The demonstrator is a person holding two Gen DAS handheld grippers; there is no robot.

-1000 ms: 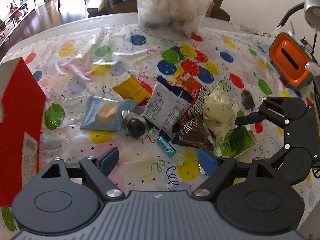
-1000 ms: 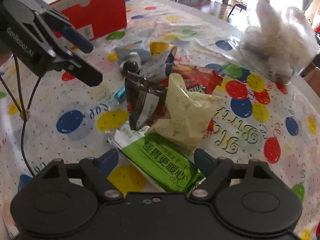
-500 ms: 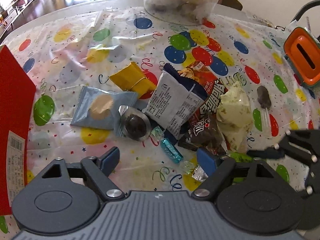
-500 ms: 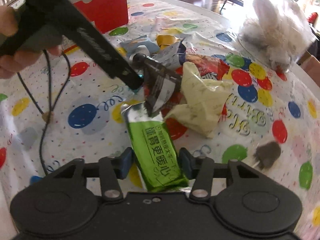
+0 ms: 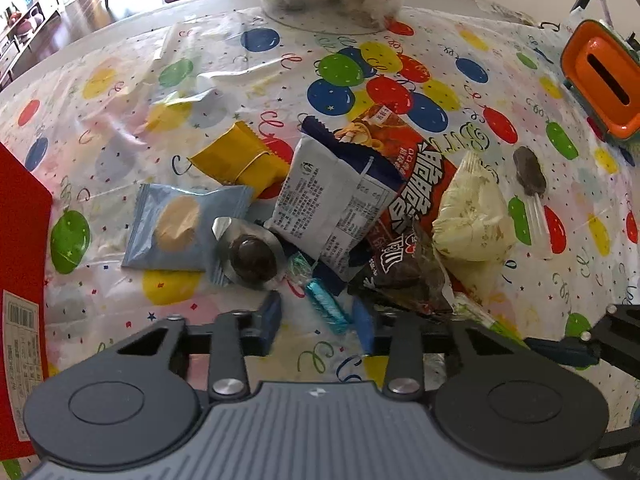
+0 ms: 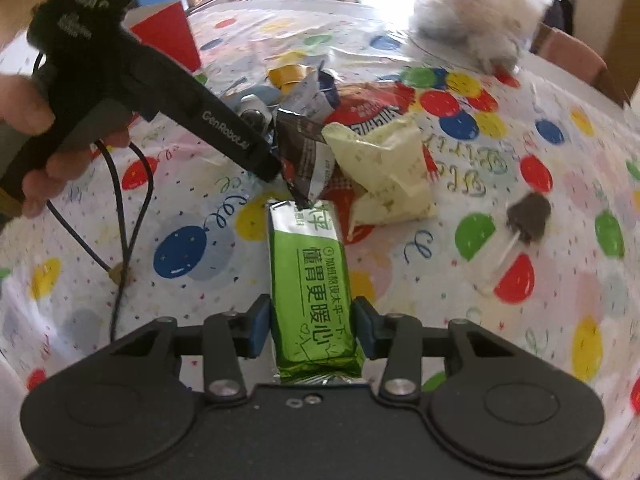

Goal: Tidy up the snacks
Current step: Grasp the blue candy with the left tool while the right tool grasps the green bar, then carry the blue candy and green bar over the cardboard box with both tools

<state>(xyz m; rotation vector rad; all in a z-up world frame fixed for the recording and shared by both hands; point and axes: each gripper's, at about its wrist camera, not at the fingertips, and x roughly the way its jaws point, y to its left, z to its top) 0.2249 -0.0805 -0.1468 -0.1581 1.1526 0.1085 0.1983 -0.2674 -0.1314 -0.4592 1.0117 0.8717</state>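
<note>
While the right gripper (image 6: 312,326) is clamping the green snack bar (image 6: 310,276) between its pads, the left gripper (image 5: 318,322) is closing partway around a teal candy (image 5: 325,307), dark wrapper (image 5: 404,276) just ahead on the worktop (image 5: 560,240).

Ten wrapped snacks lie on the balloon-print tablecloth (image 5: 472,92):
- one yellow foil packet (image 5: 236,158)
- one pale blue biscuit packet (image 5: 180,236)
- one silver foil pack with a dark round sweet (image 5: 250,258)
- one white-and-navy printed packet (image 5: 336,204)
- one red crisp bag (image 5: 416,160)
- one dark brown wrapper (image 5: 404,276)
- one cream crumpled pouch (image 5: 474,220)
- one small teal candy (image 5: 324,306)
- one green foil bar (image 6: 314,288)
- one dark lollipop on a stick (image 5: 530,174)

There is also one red cardboard box (image 5: 20,264), one orange slotted container (image 5: 602,82) and one clear bag of white fluff (image 6: 476,12).
</note>
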